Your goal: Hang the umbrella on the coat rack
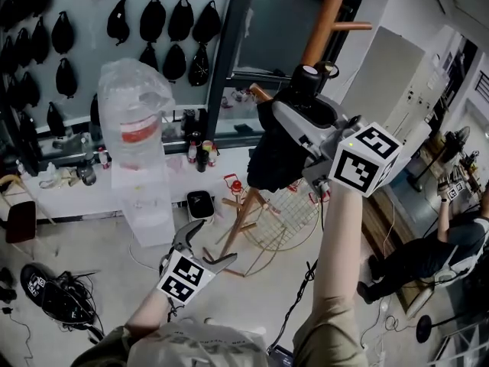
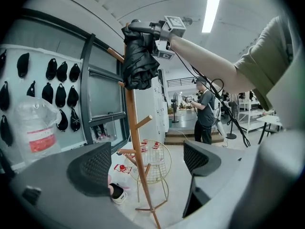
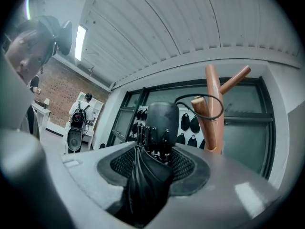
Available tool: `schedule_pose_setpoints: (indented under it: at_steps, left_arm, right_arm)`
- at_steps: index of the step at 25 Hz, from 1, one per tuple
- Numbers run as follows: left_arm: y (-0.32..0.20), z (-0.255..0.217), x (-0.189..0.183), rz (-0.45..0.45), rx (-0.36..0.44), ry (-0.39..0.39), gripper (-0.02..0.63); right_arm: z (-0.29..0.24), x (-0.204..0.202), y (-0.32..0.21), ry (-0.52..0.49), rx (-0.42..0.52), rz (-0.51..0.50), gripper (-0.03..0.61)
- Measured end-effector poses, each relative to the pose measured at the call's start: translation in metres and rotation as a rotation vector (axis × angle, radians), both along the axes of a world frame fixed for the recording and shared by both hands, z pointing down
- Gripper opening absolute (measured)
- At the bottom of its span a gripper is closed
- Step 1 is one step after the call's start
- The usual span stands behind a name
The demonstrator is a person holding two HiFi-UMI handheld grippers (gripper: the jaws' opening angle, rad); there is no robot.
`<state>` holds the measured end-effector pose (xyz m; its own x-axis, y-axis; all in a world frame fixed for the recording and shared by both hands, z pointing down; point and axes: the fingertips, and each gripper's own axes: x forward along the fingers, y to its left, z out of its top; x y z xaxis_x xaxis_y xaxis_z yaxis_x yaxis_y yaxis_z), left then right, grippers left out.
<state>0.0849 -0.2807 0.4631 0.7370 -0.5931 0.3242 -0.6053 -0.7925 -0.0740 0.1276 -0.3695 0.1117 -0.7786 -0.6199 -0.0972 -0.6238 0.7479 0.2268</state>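
My right gripper [image 1: 296, 102] is raised high and shut on a black folded umbrella [image 1: 273, 147], close against the top of the wooden coat rack [image 1: 325, 14]. In the right gripper view the umbrella [image 3: 147, 175] sits between the pads, handle end forward. Its thin black strap [image 3: 209, 106] is looped round an upward-slanting peg of the rack [image 3: 214, 123]. The left gripper view shows the umbrella [image 2: 139, 56] bunched beside the rack pole [image 2: 133, 128]. My left gripper [image 1: 206, 249] hangs low near the floor, open and holding nothing [image 2: 147, 163].
A water dispenser with a large clear bottle [image 1: 136, 121] stands left of the rack. Black bags [image 1: 164, 21] hang on the wall behind. A gold wire basket stand [image 1: 286, 216] sits by the rack's base. A person [image 1: 428, 251] is at the right, and cables [image 1: 53, 297] lie on the floor.
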Motion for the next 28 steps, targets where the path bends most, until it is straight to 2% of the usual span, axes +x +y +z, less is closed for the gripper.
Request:
schedule_pose_setpoints:
  at_steps: [13, 21, 28]
  left_arm:
    - [0.006, -0.001, 0.002, 0.003, -0.006, 0.007, 0.457]
    - [0.002, -0.020, 0.003, -0.007, 0.030, 0.037, 0.457]
    - [-0.001, -0.017, 0.000, -0.031, 0.019, 0.024, 0.457]
  right_arm:
    - [0.006, 0.004, -0.012, -0.011, -0.071, -0.006, 0.184]
    - [0.043, 0.018, -0.034, -0.057, -0.131, 0.039, 0.184]
    - [0.079, 0.034, -0.051, -0.095, -0.185, 0.074, 0.184]
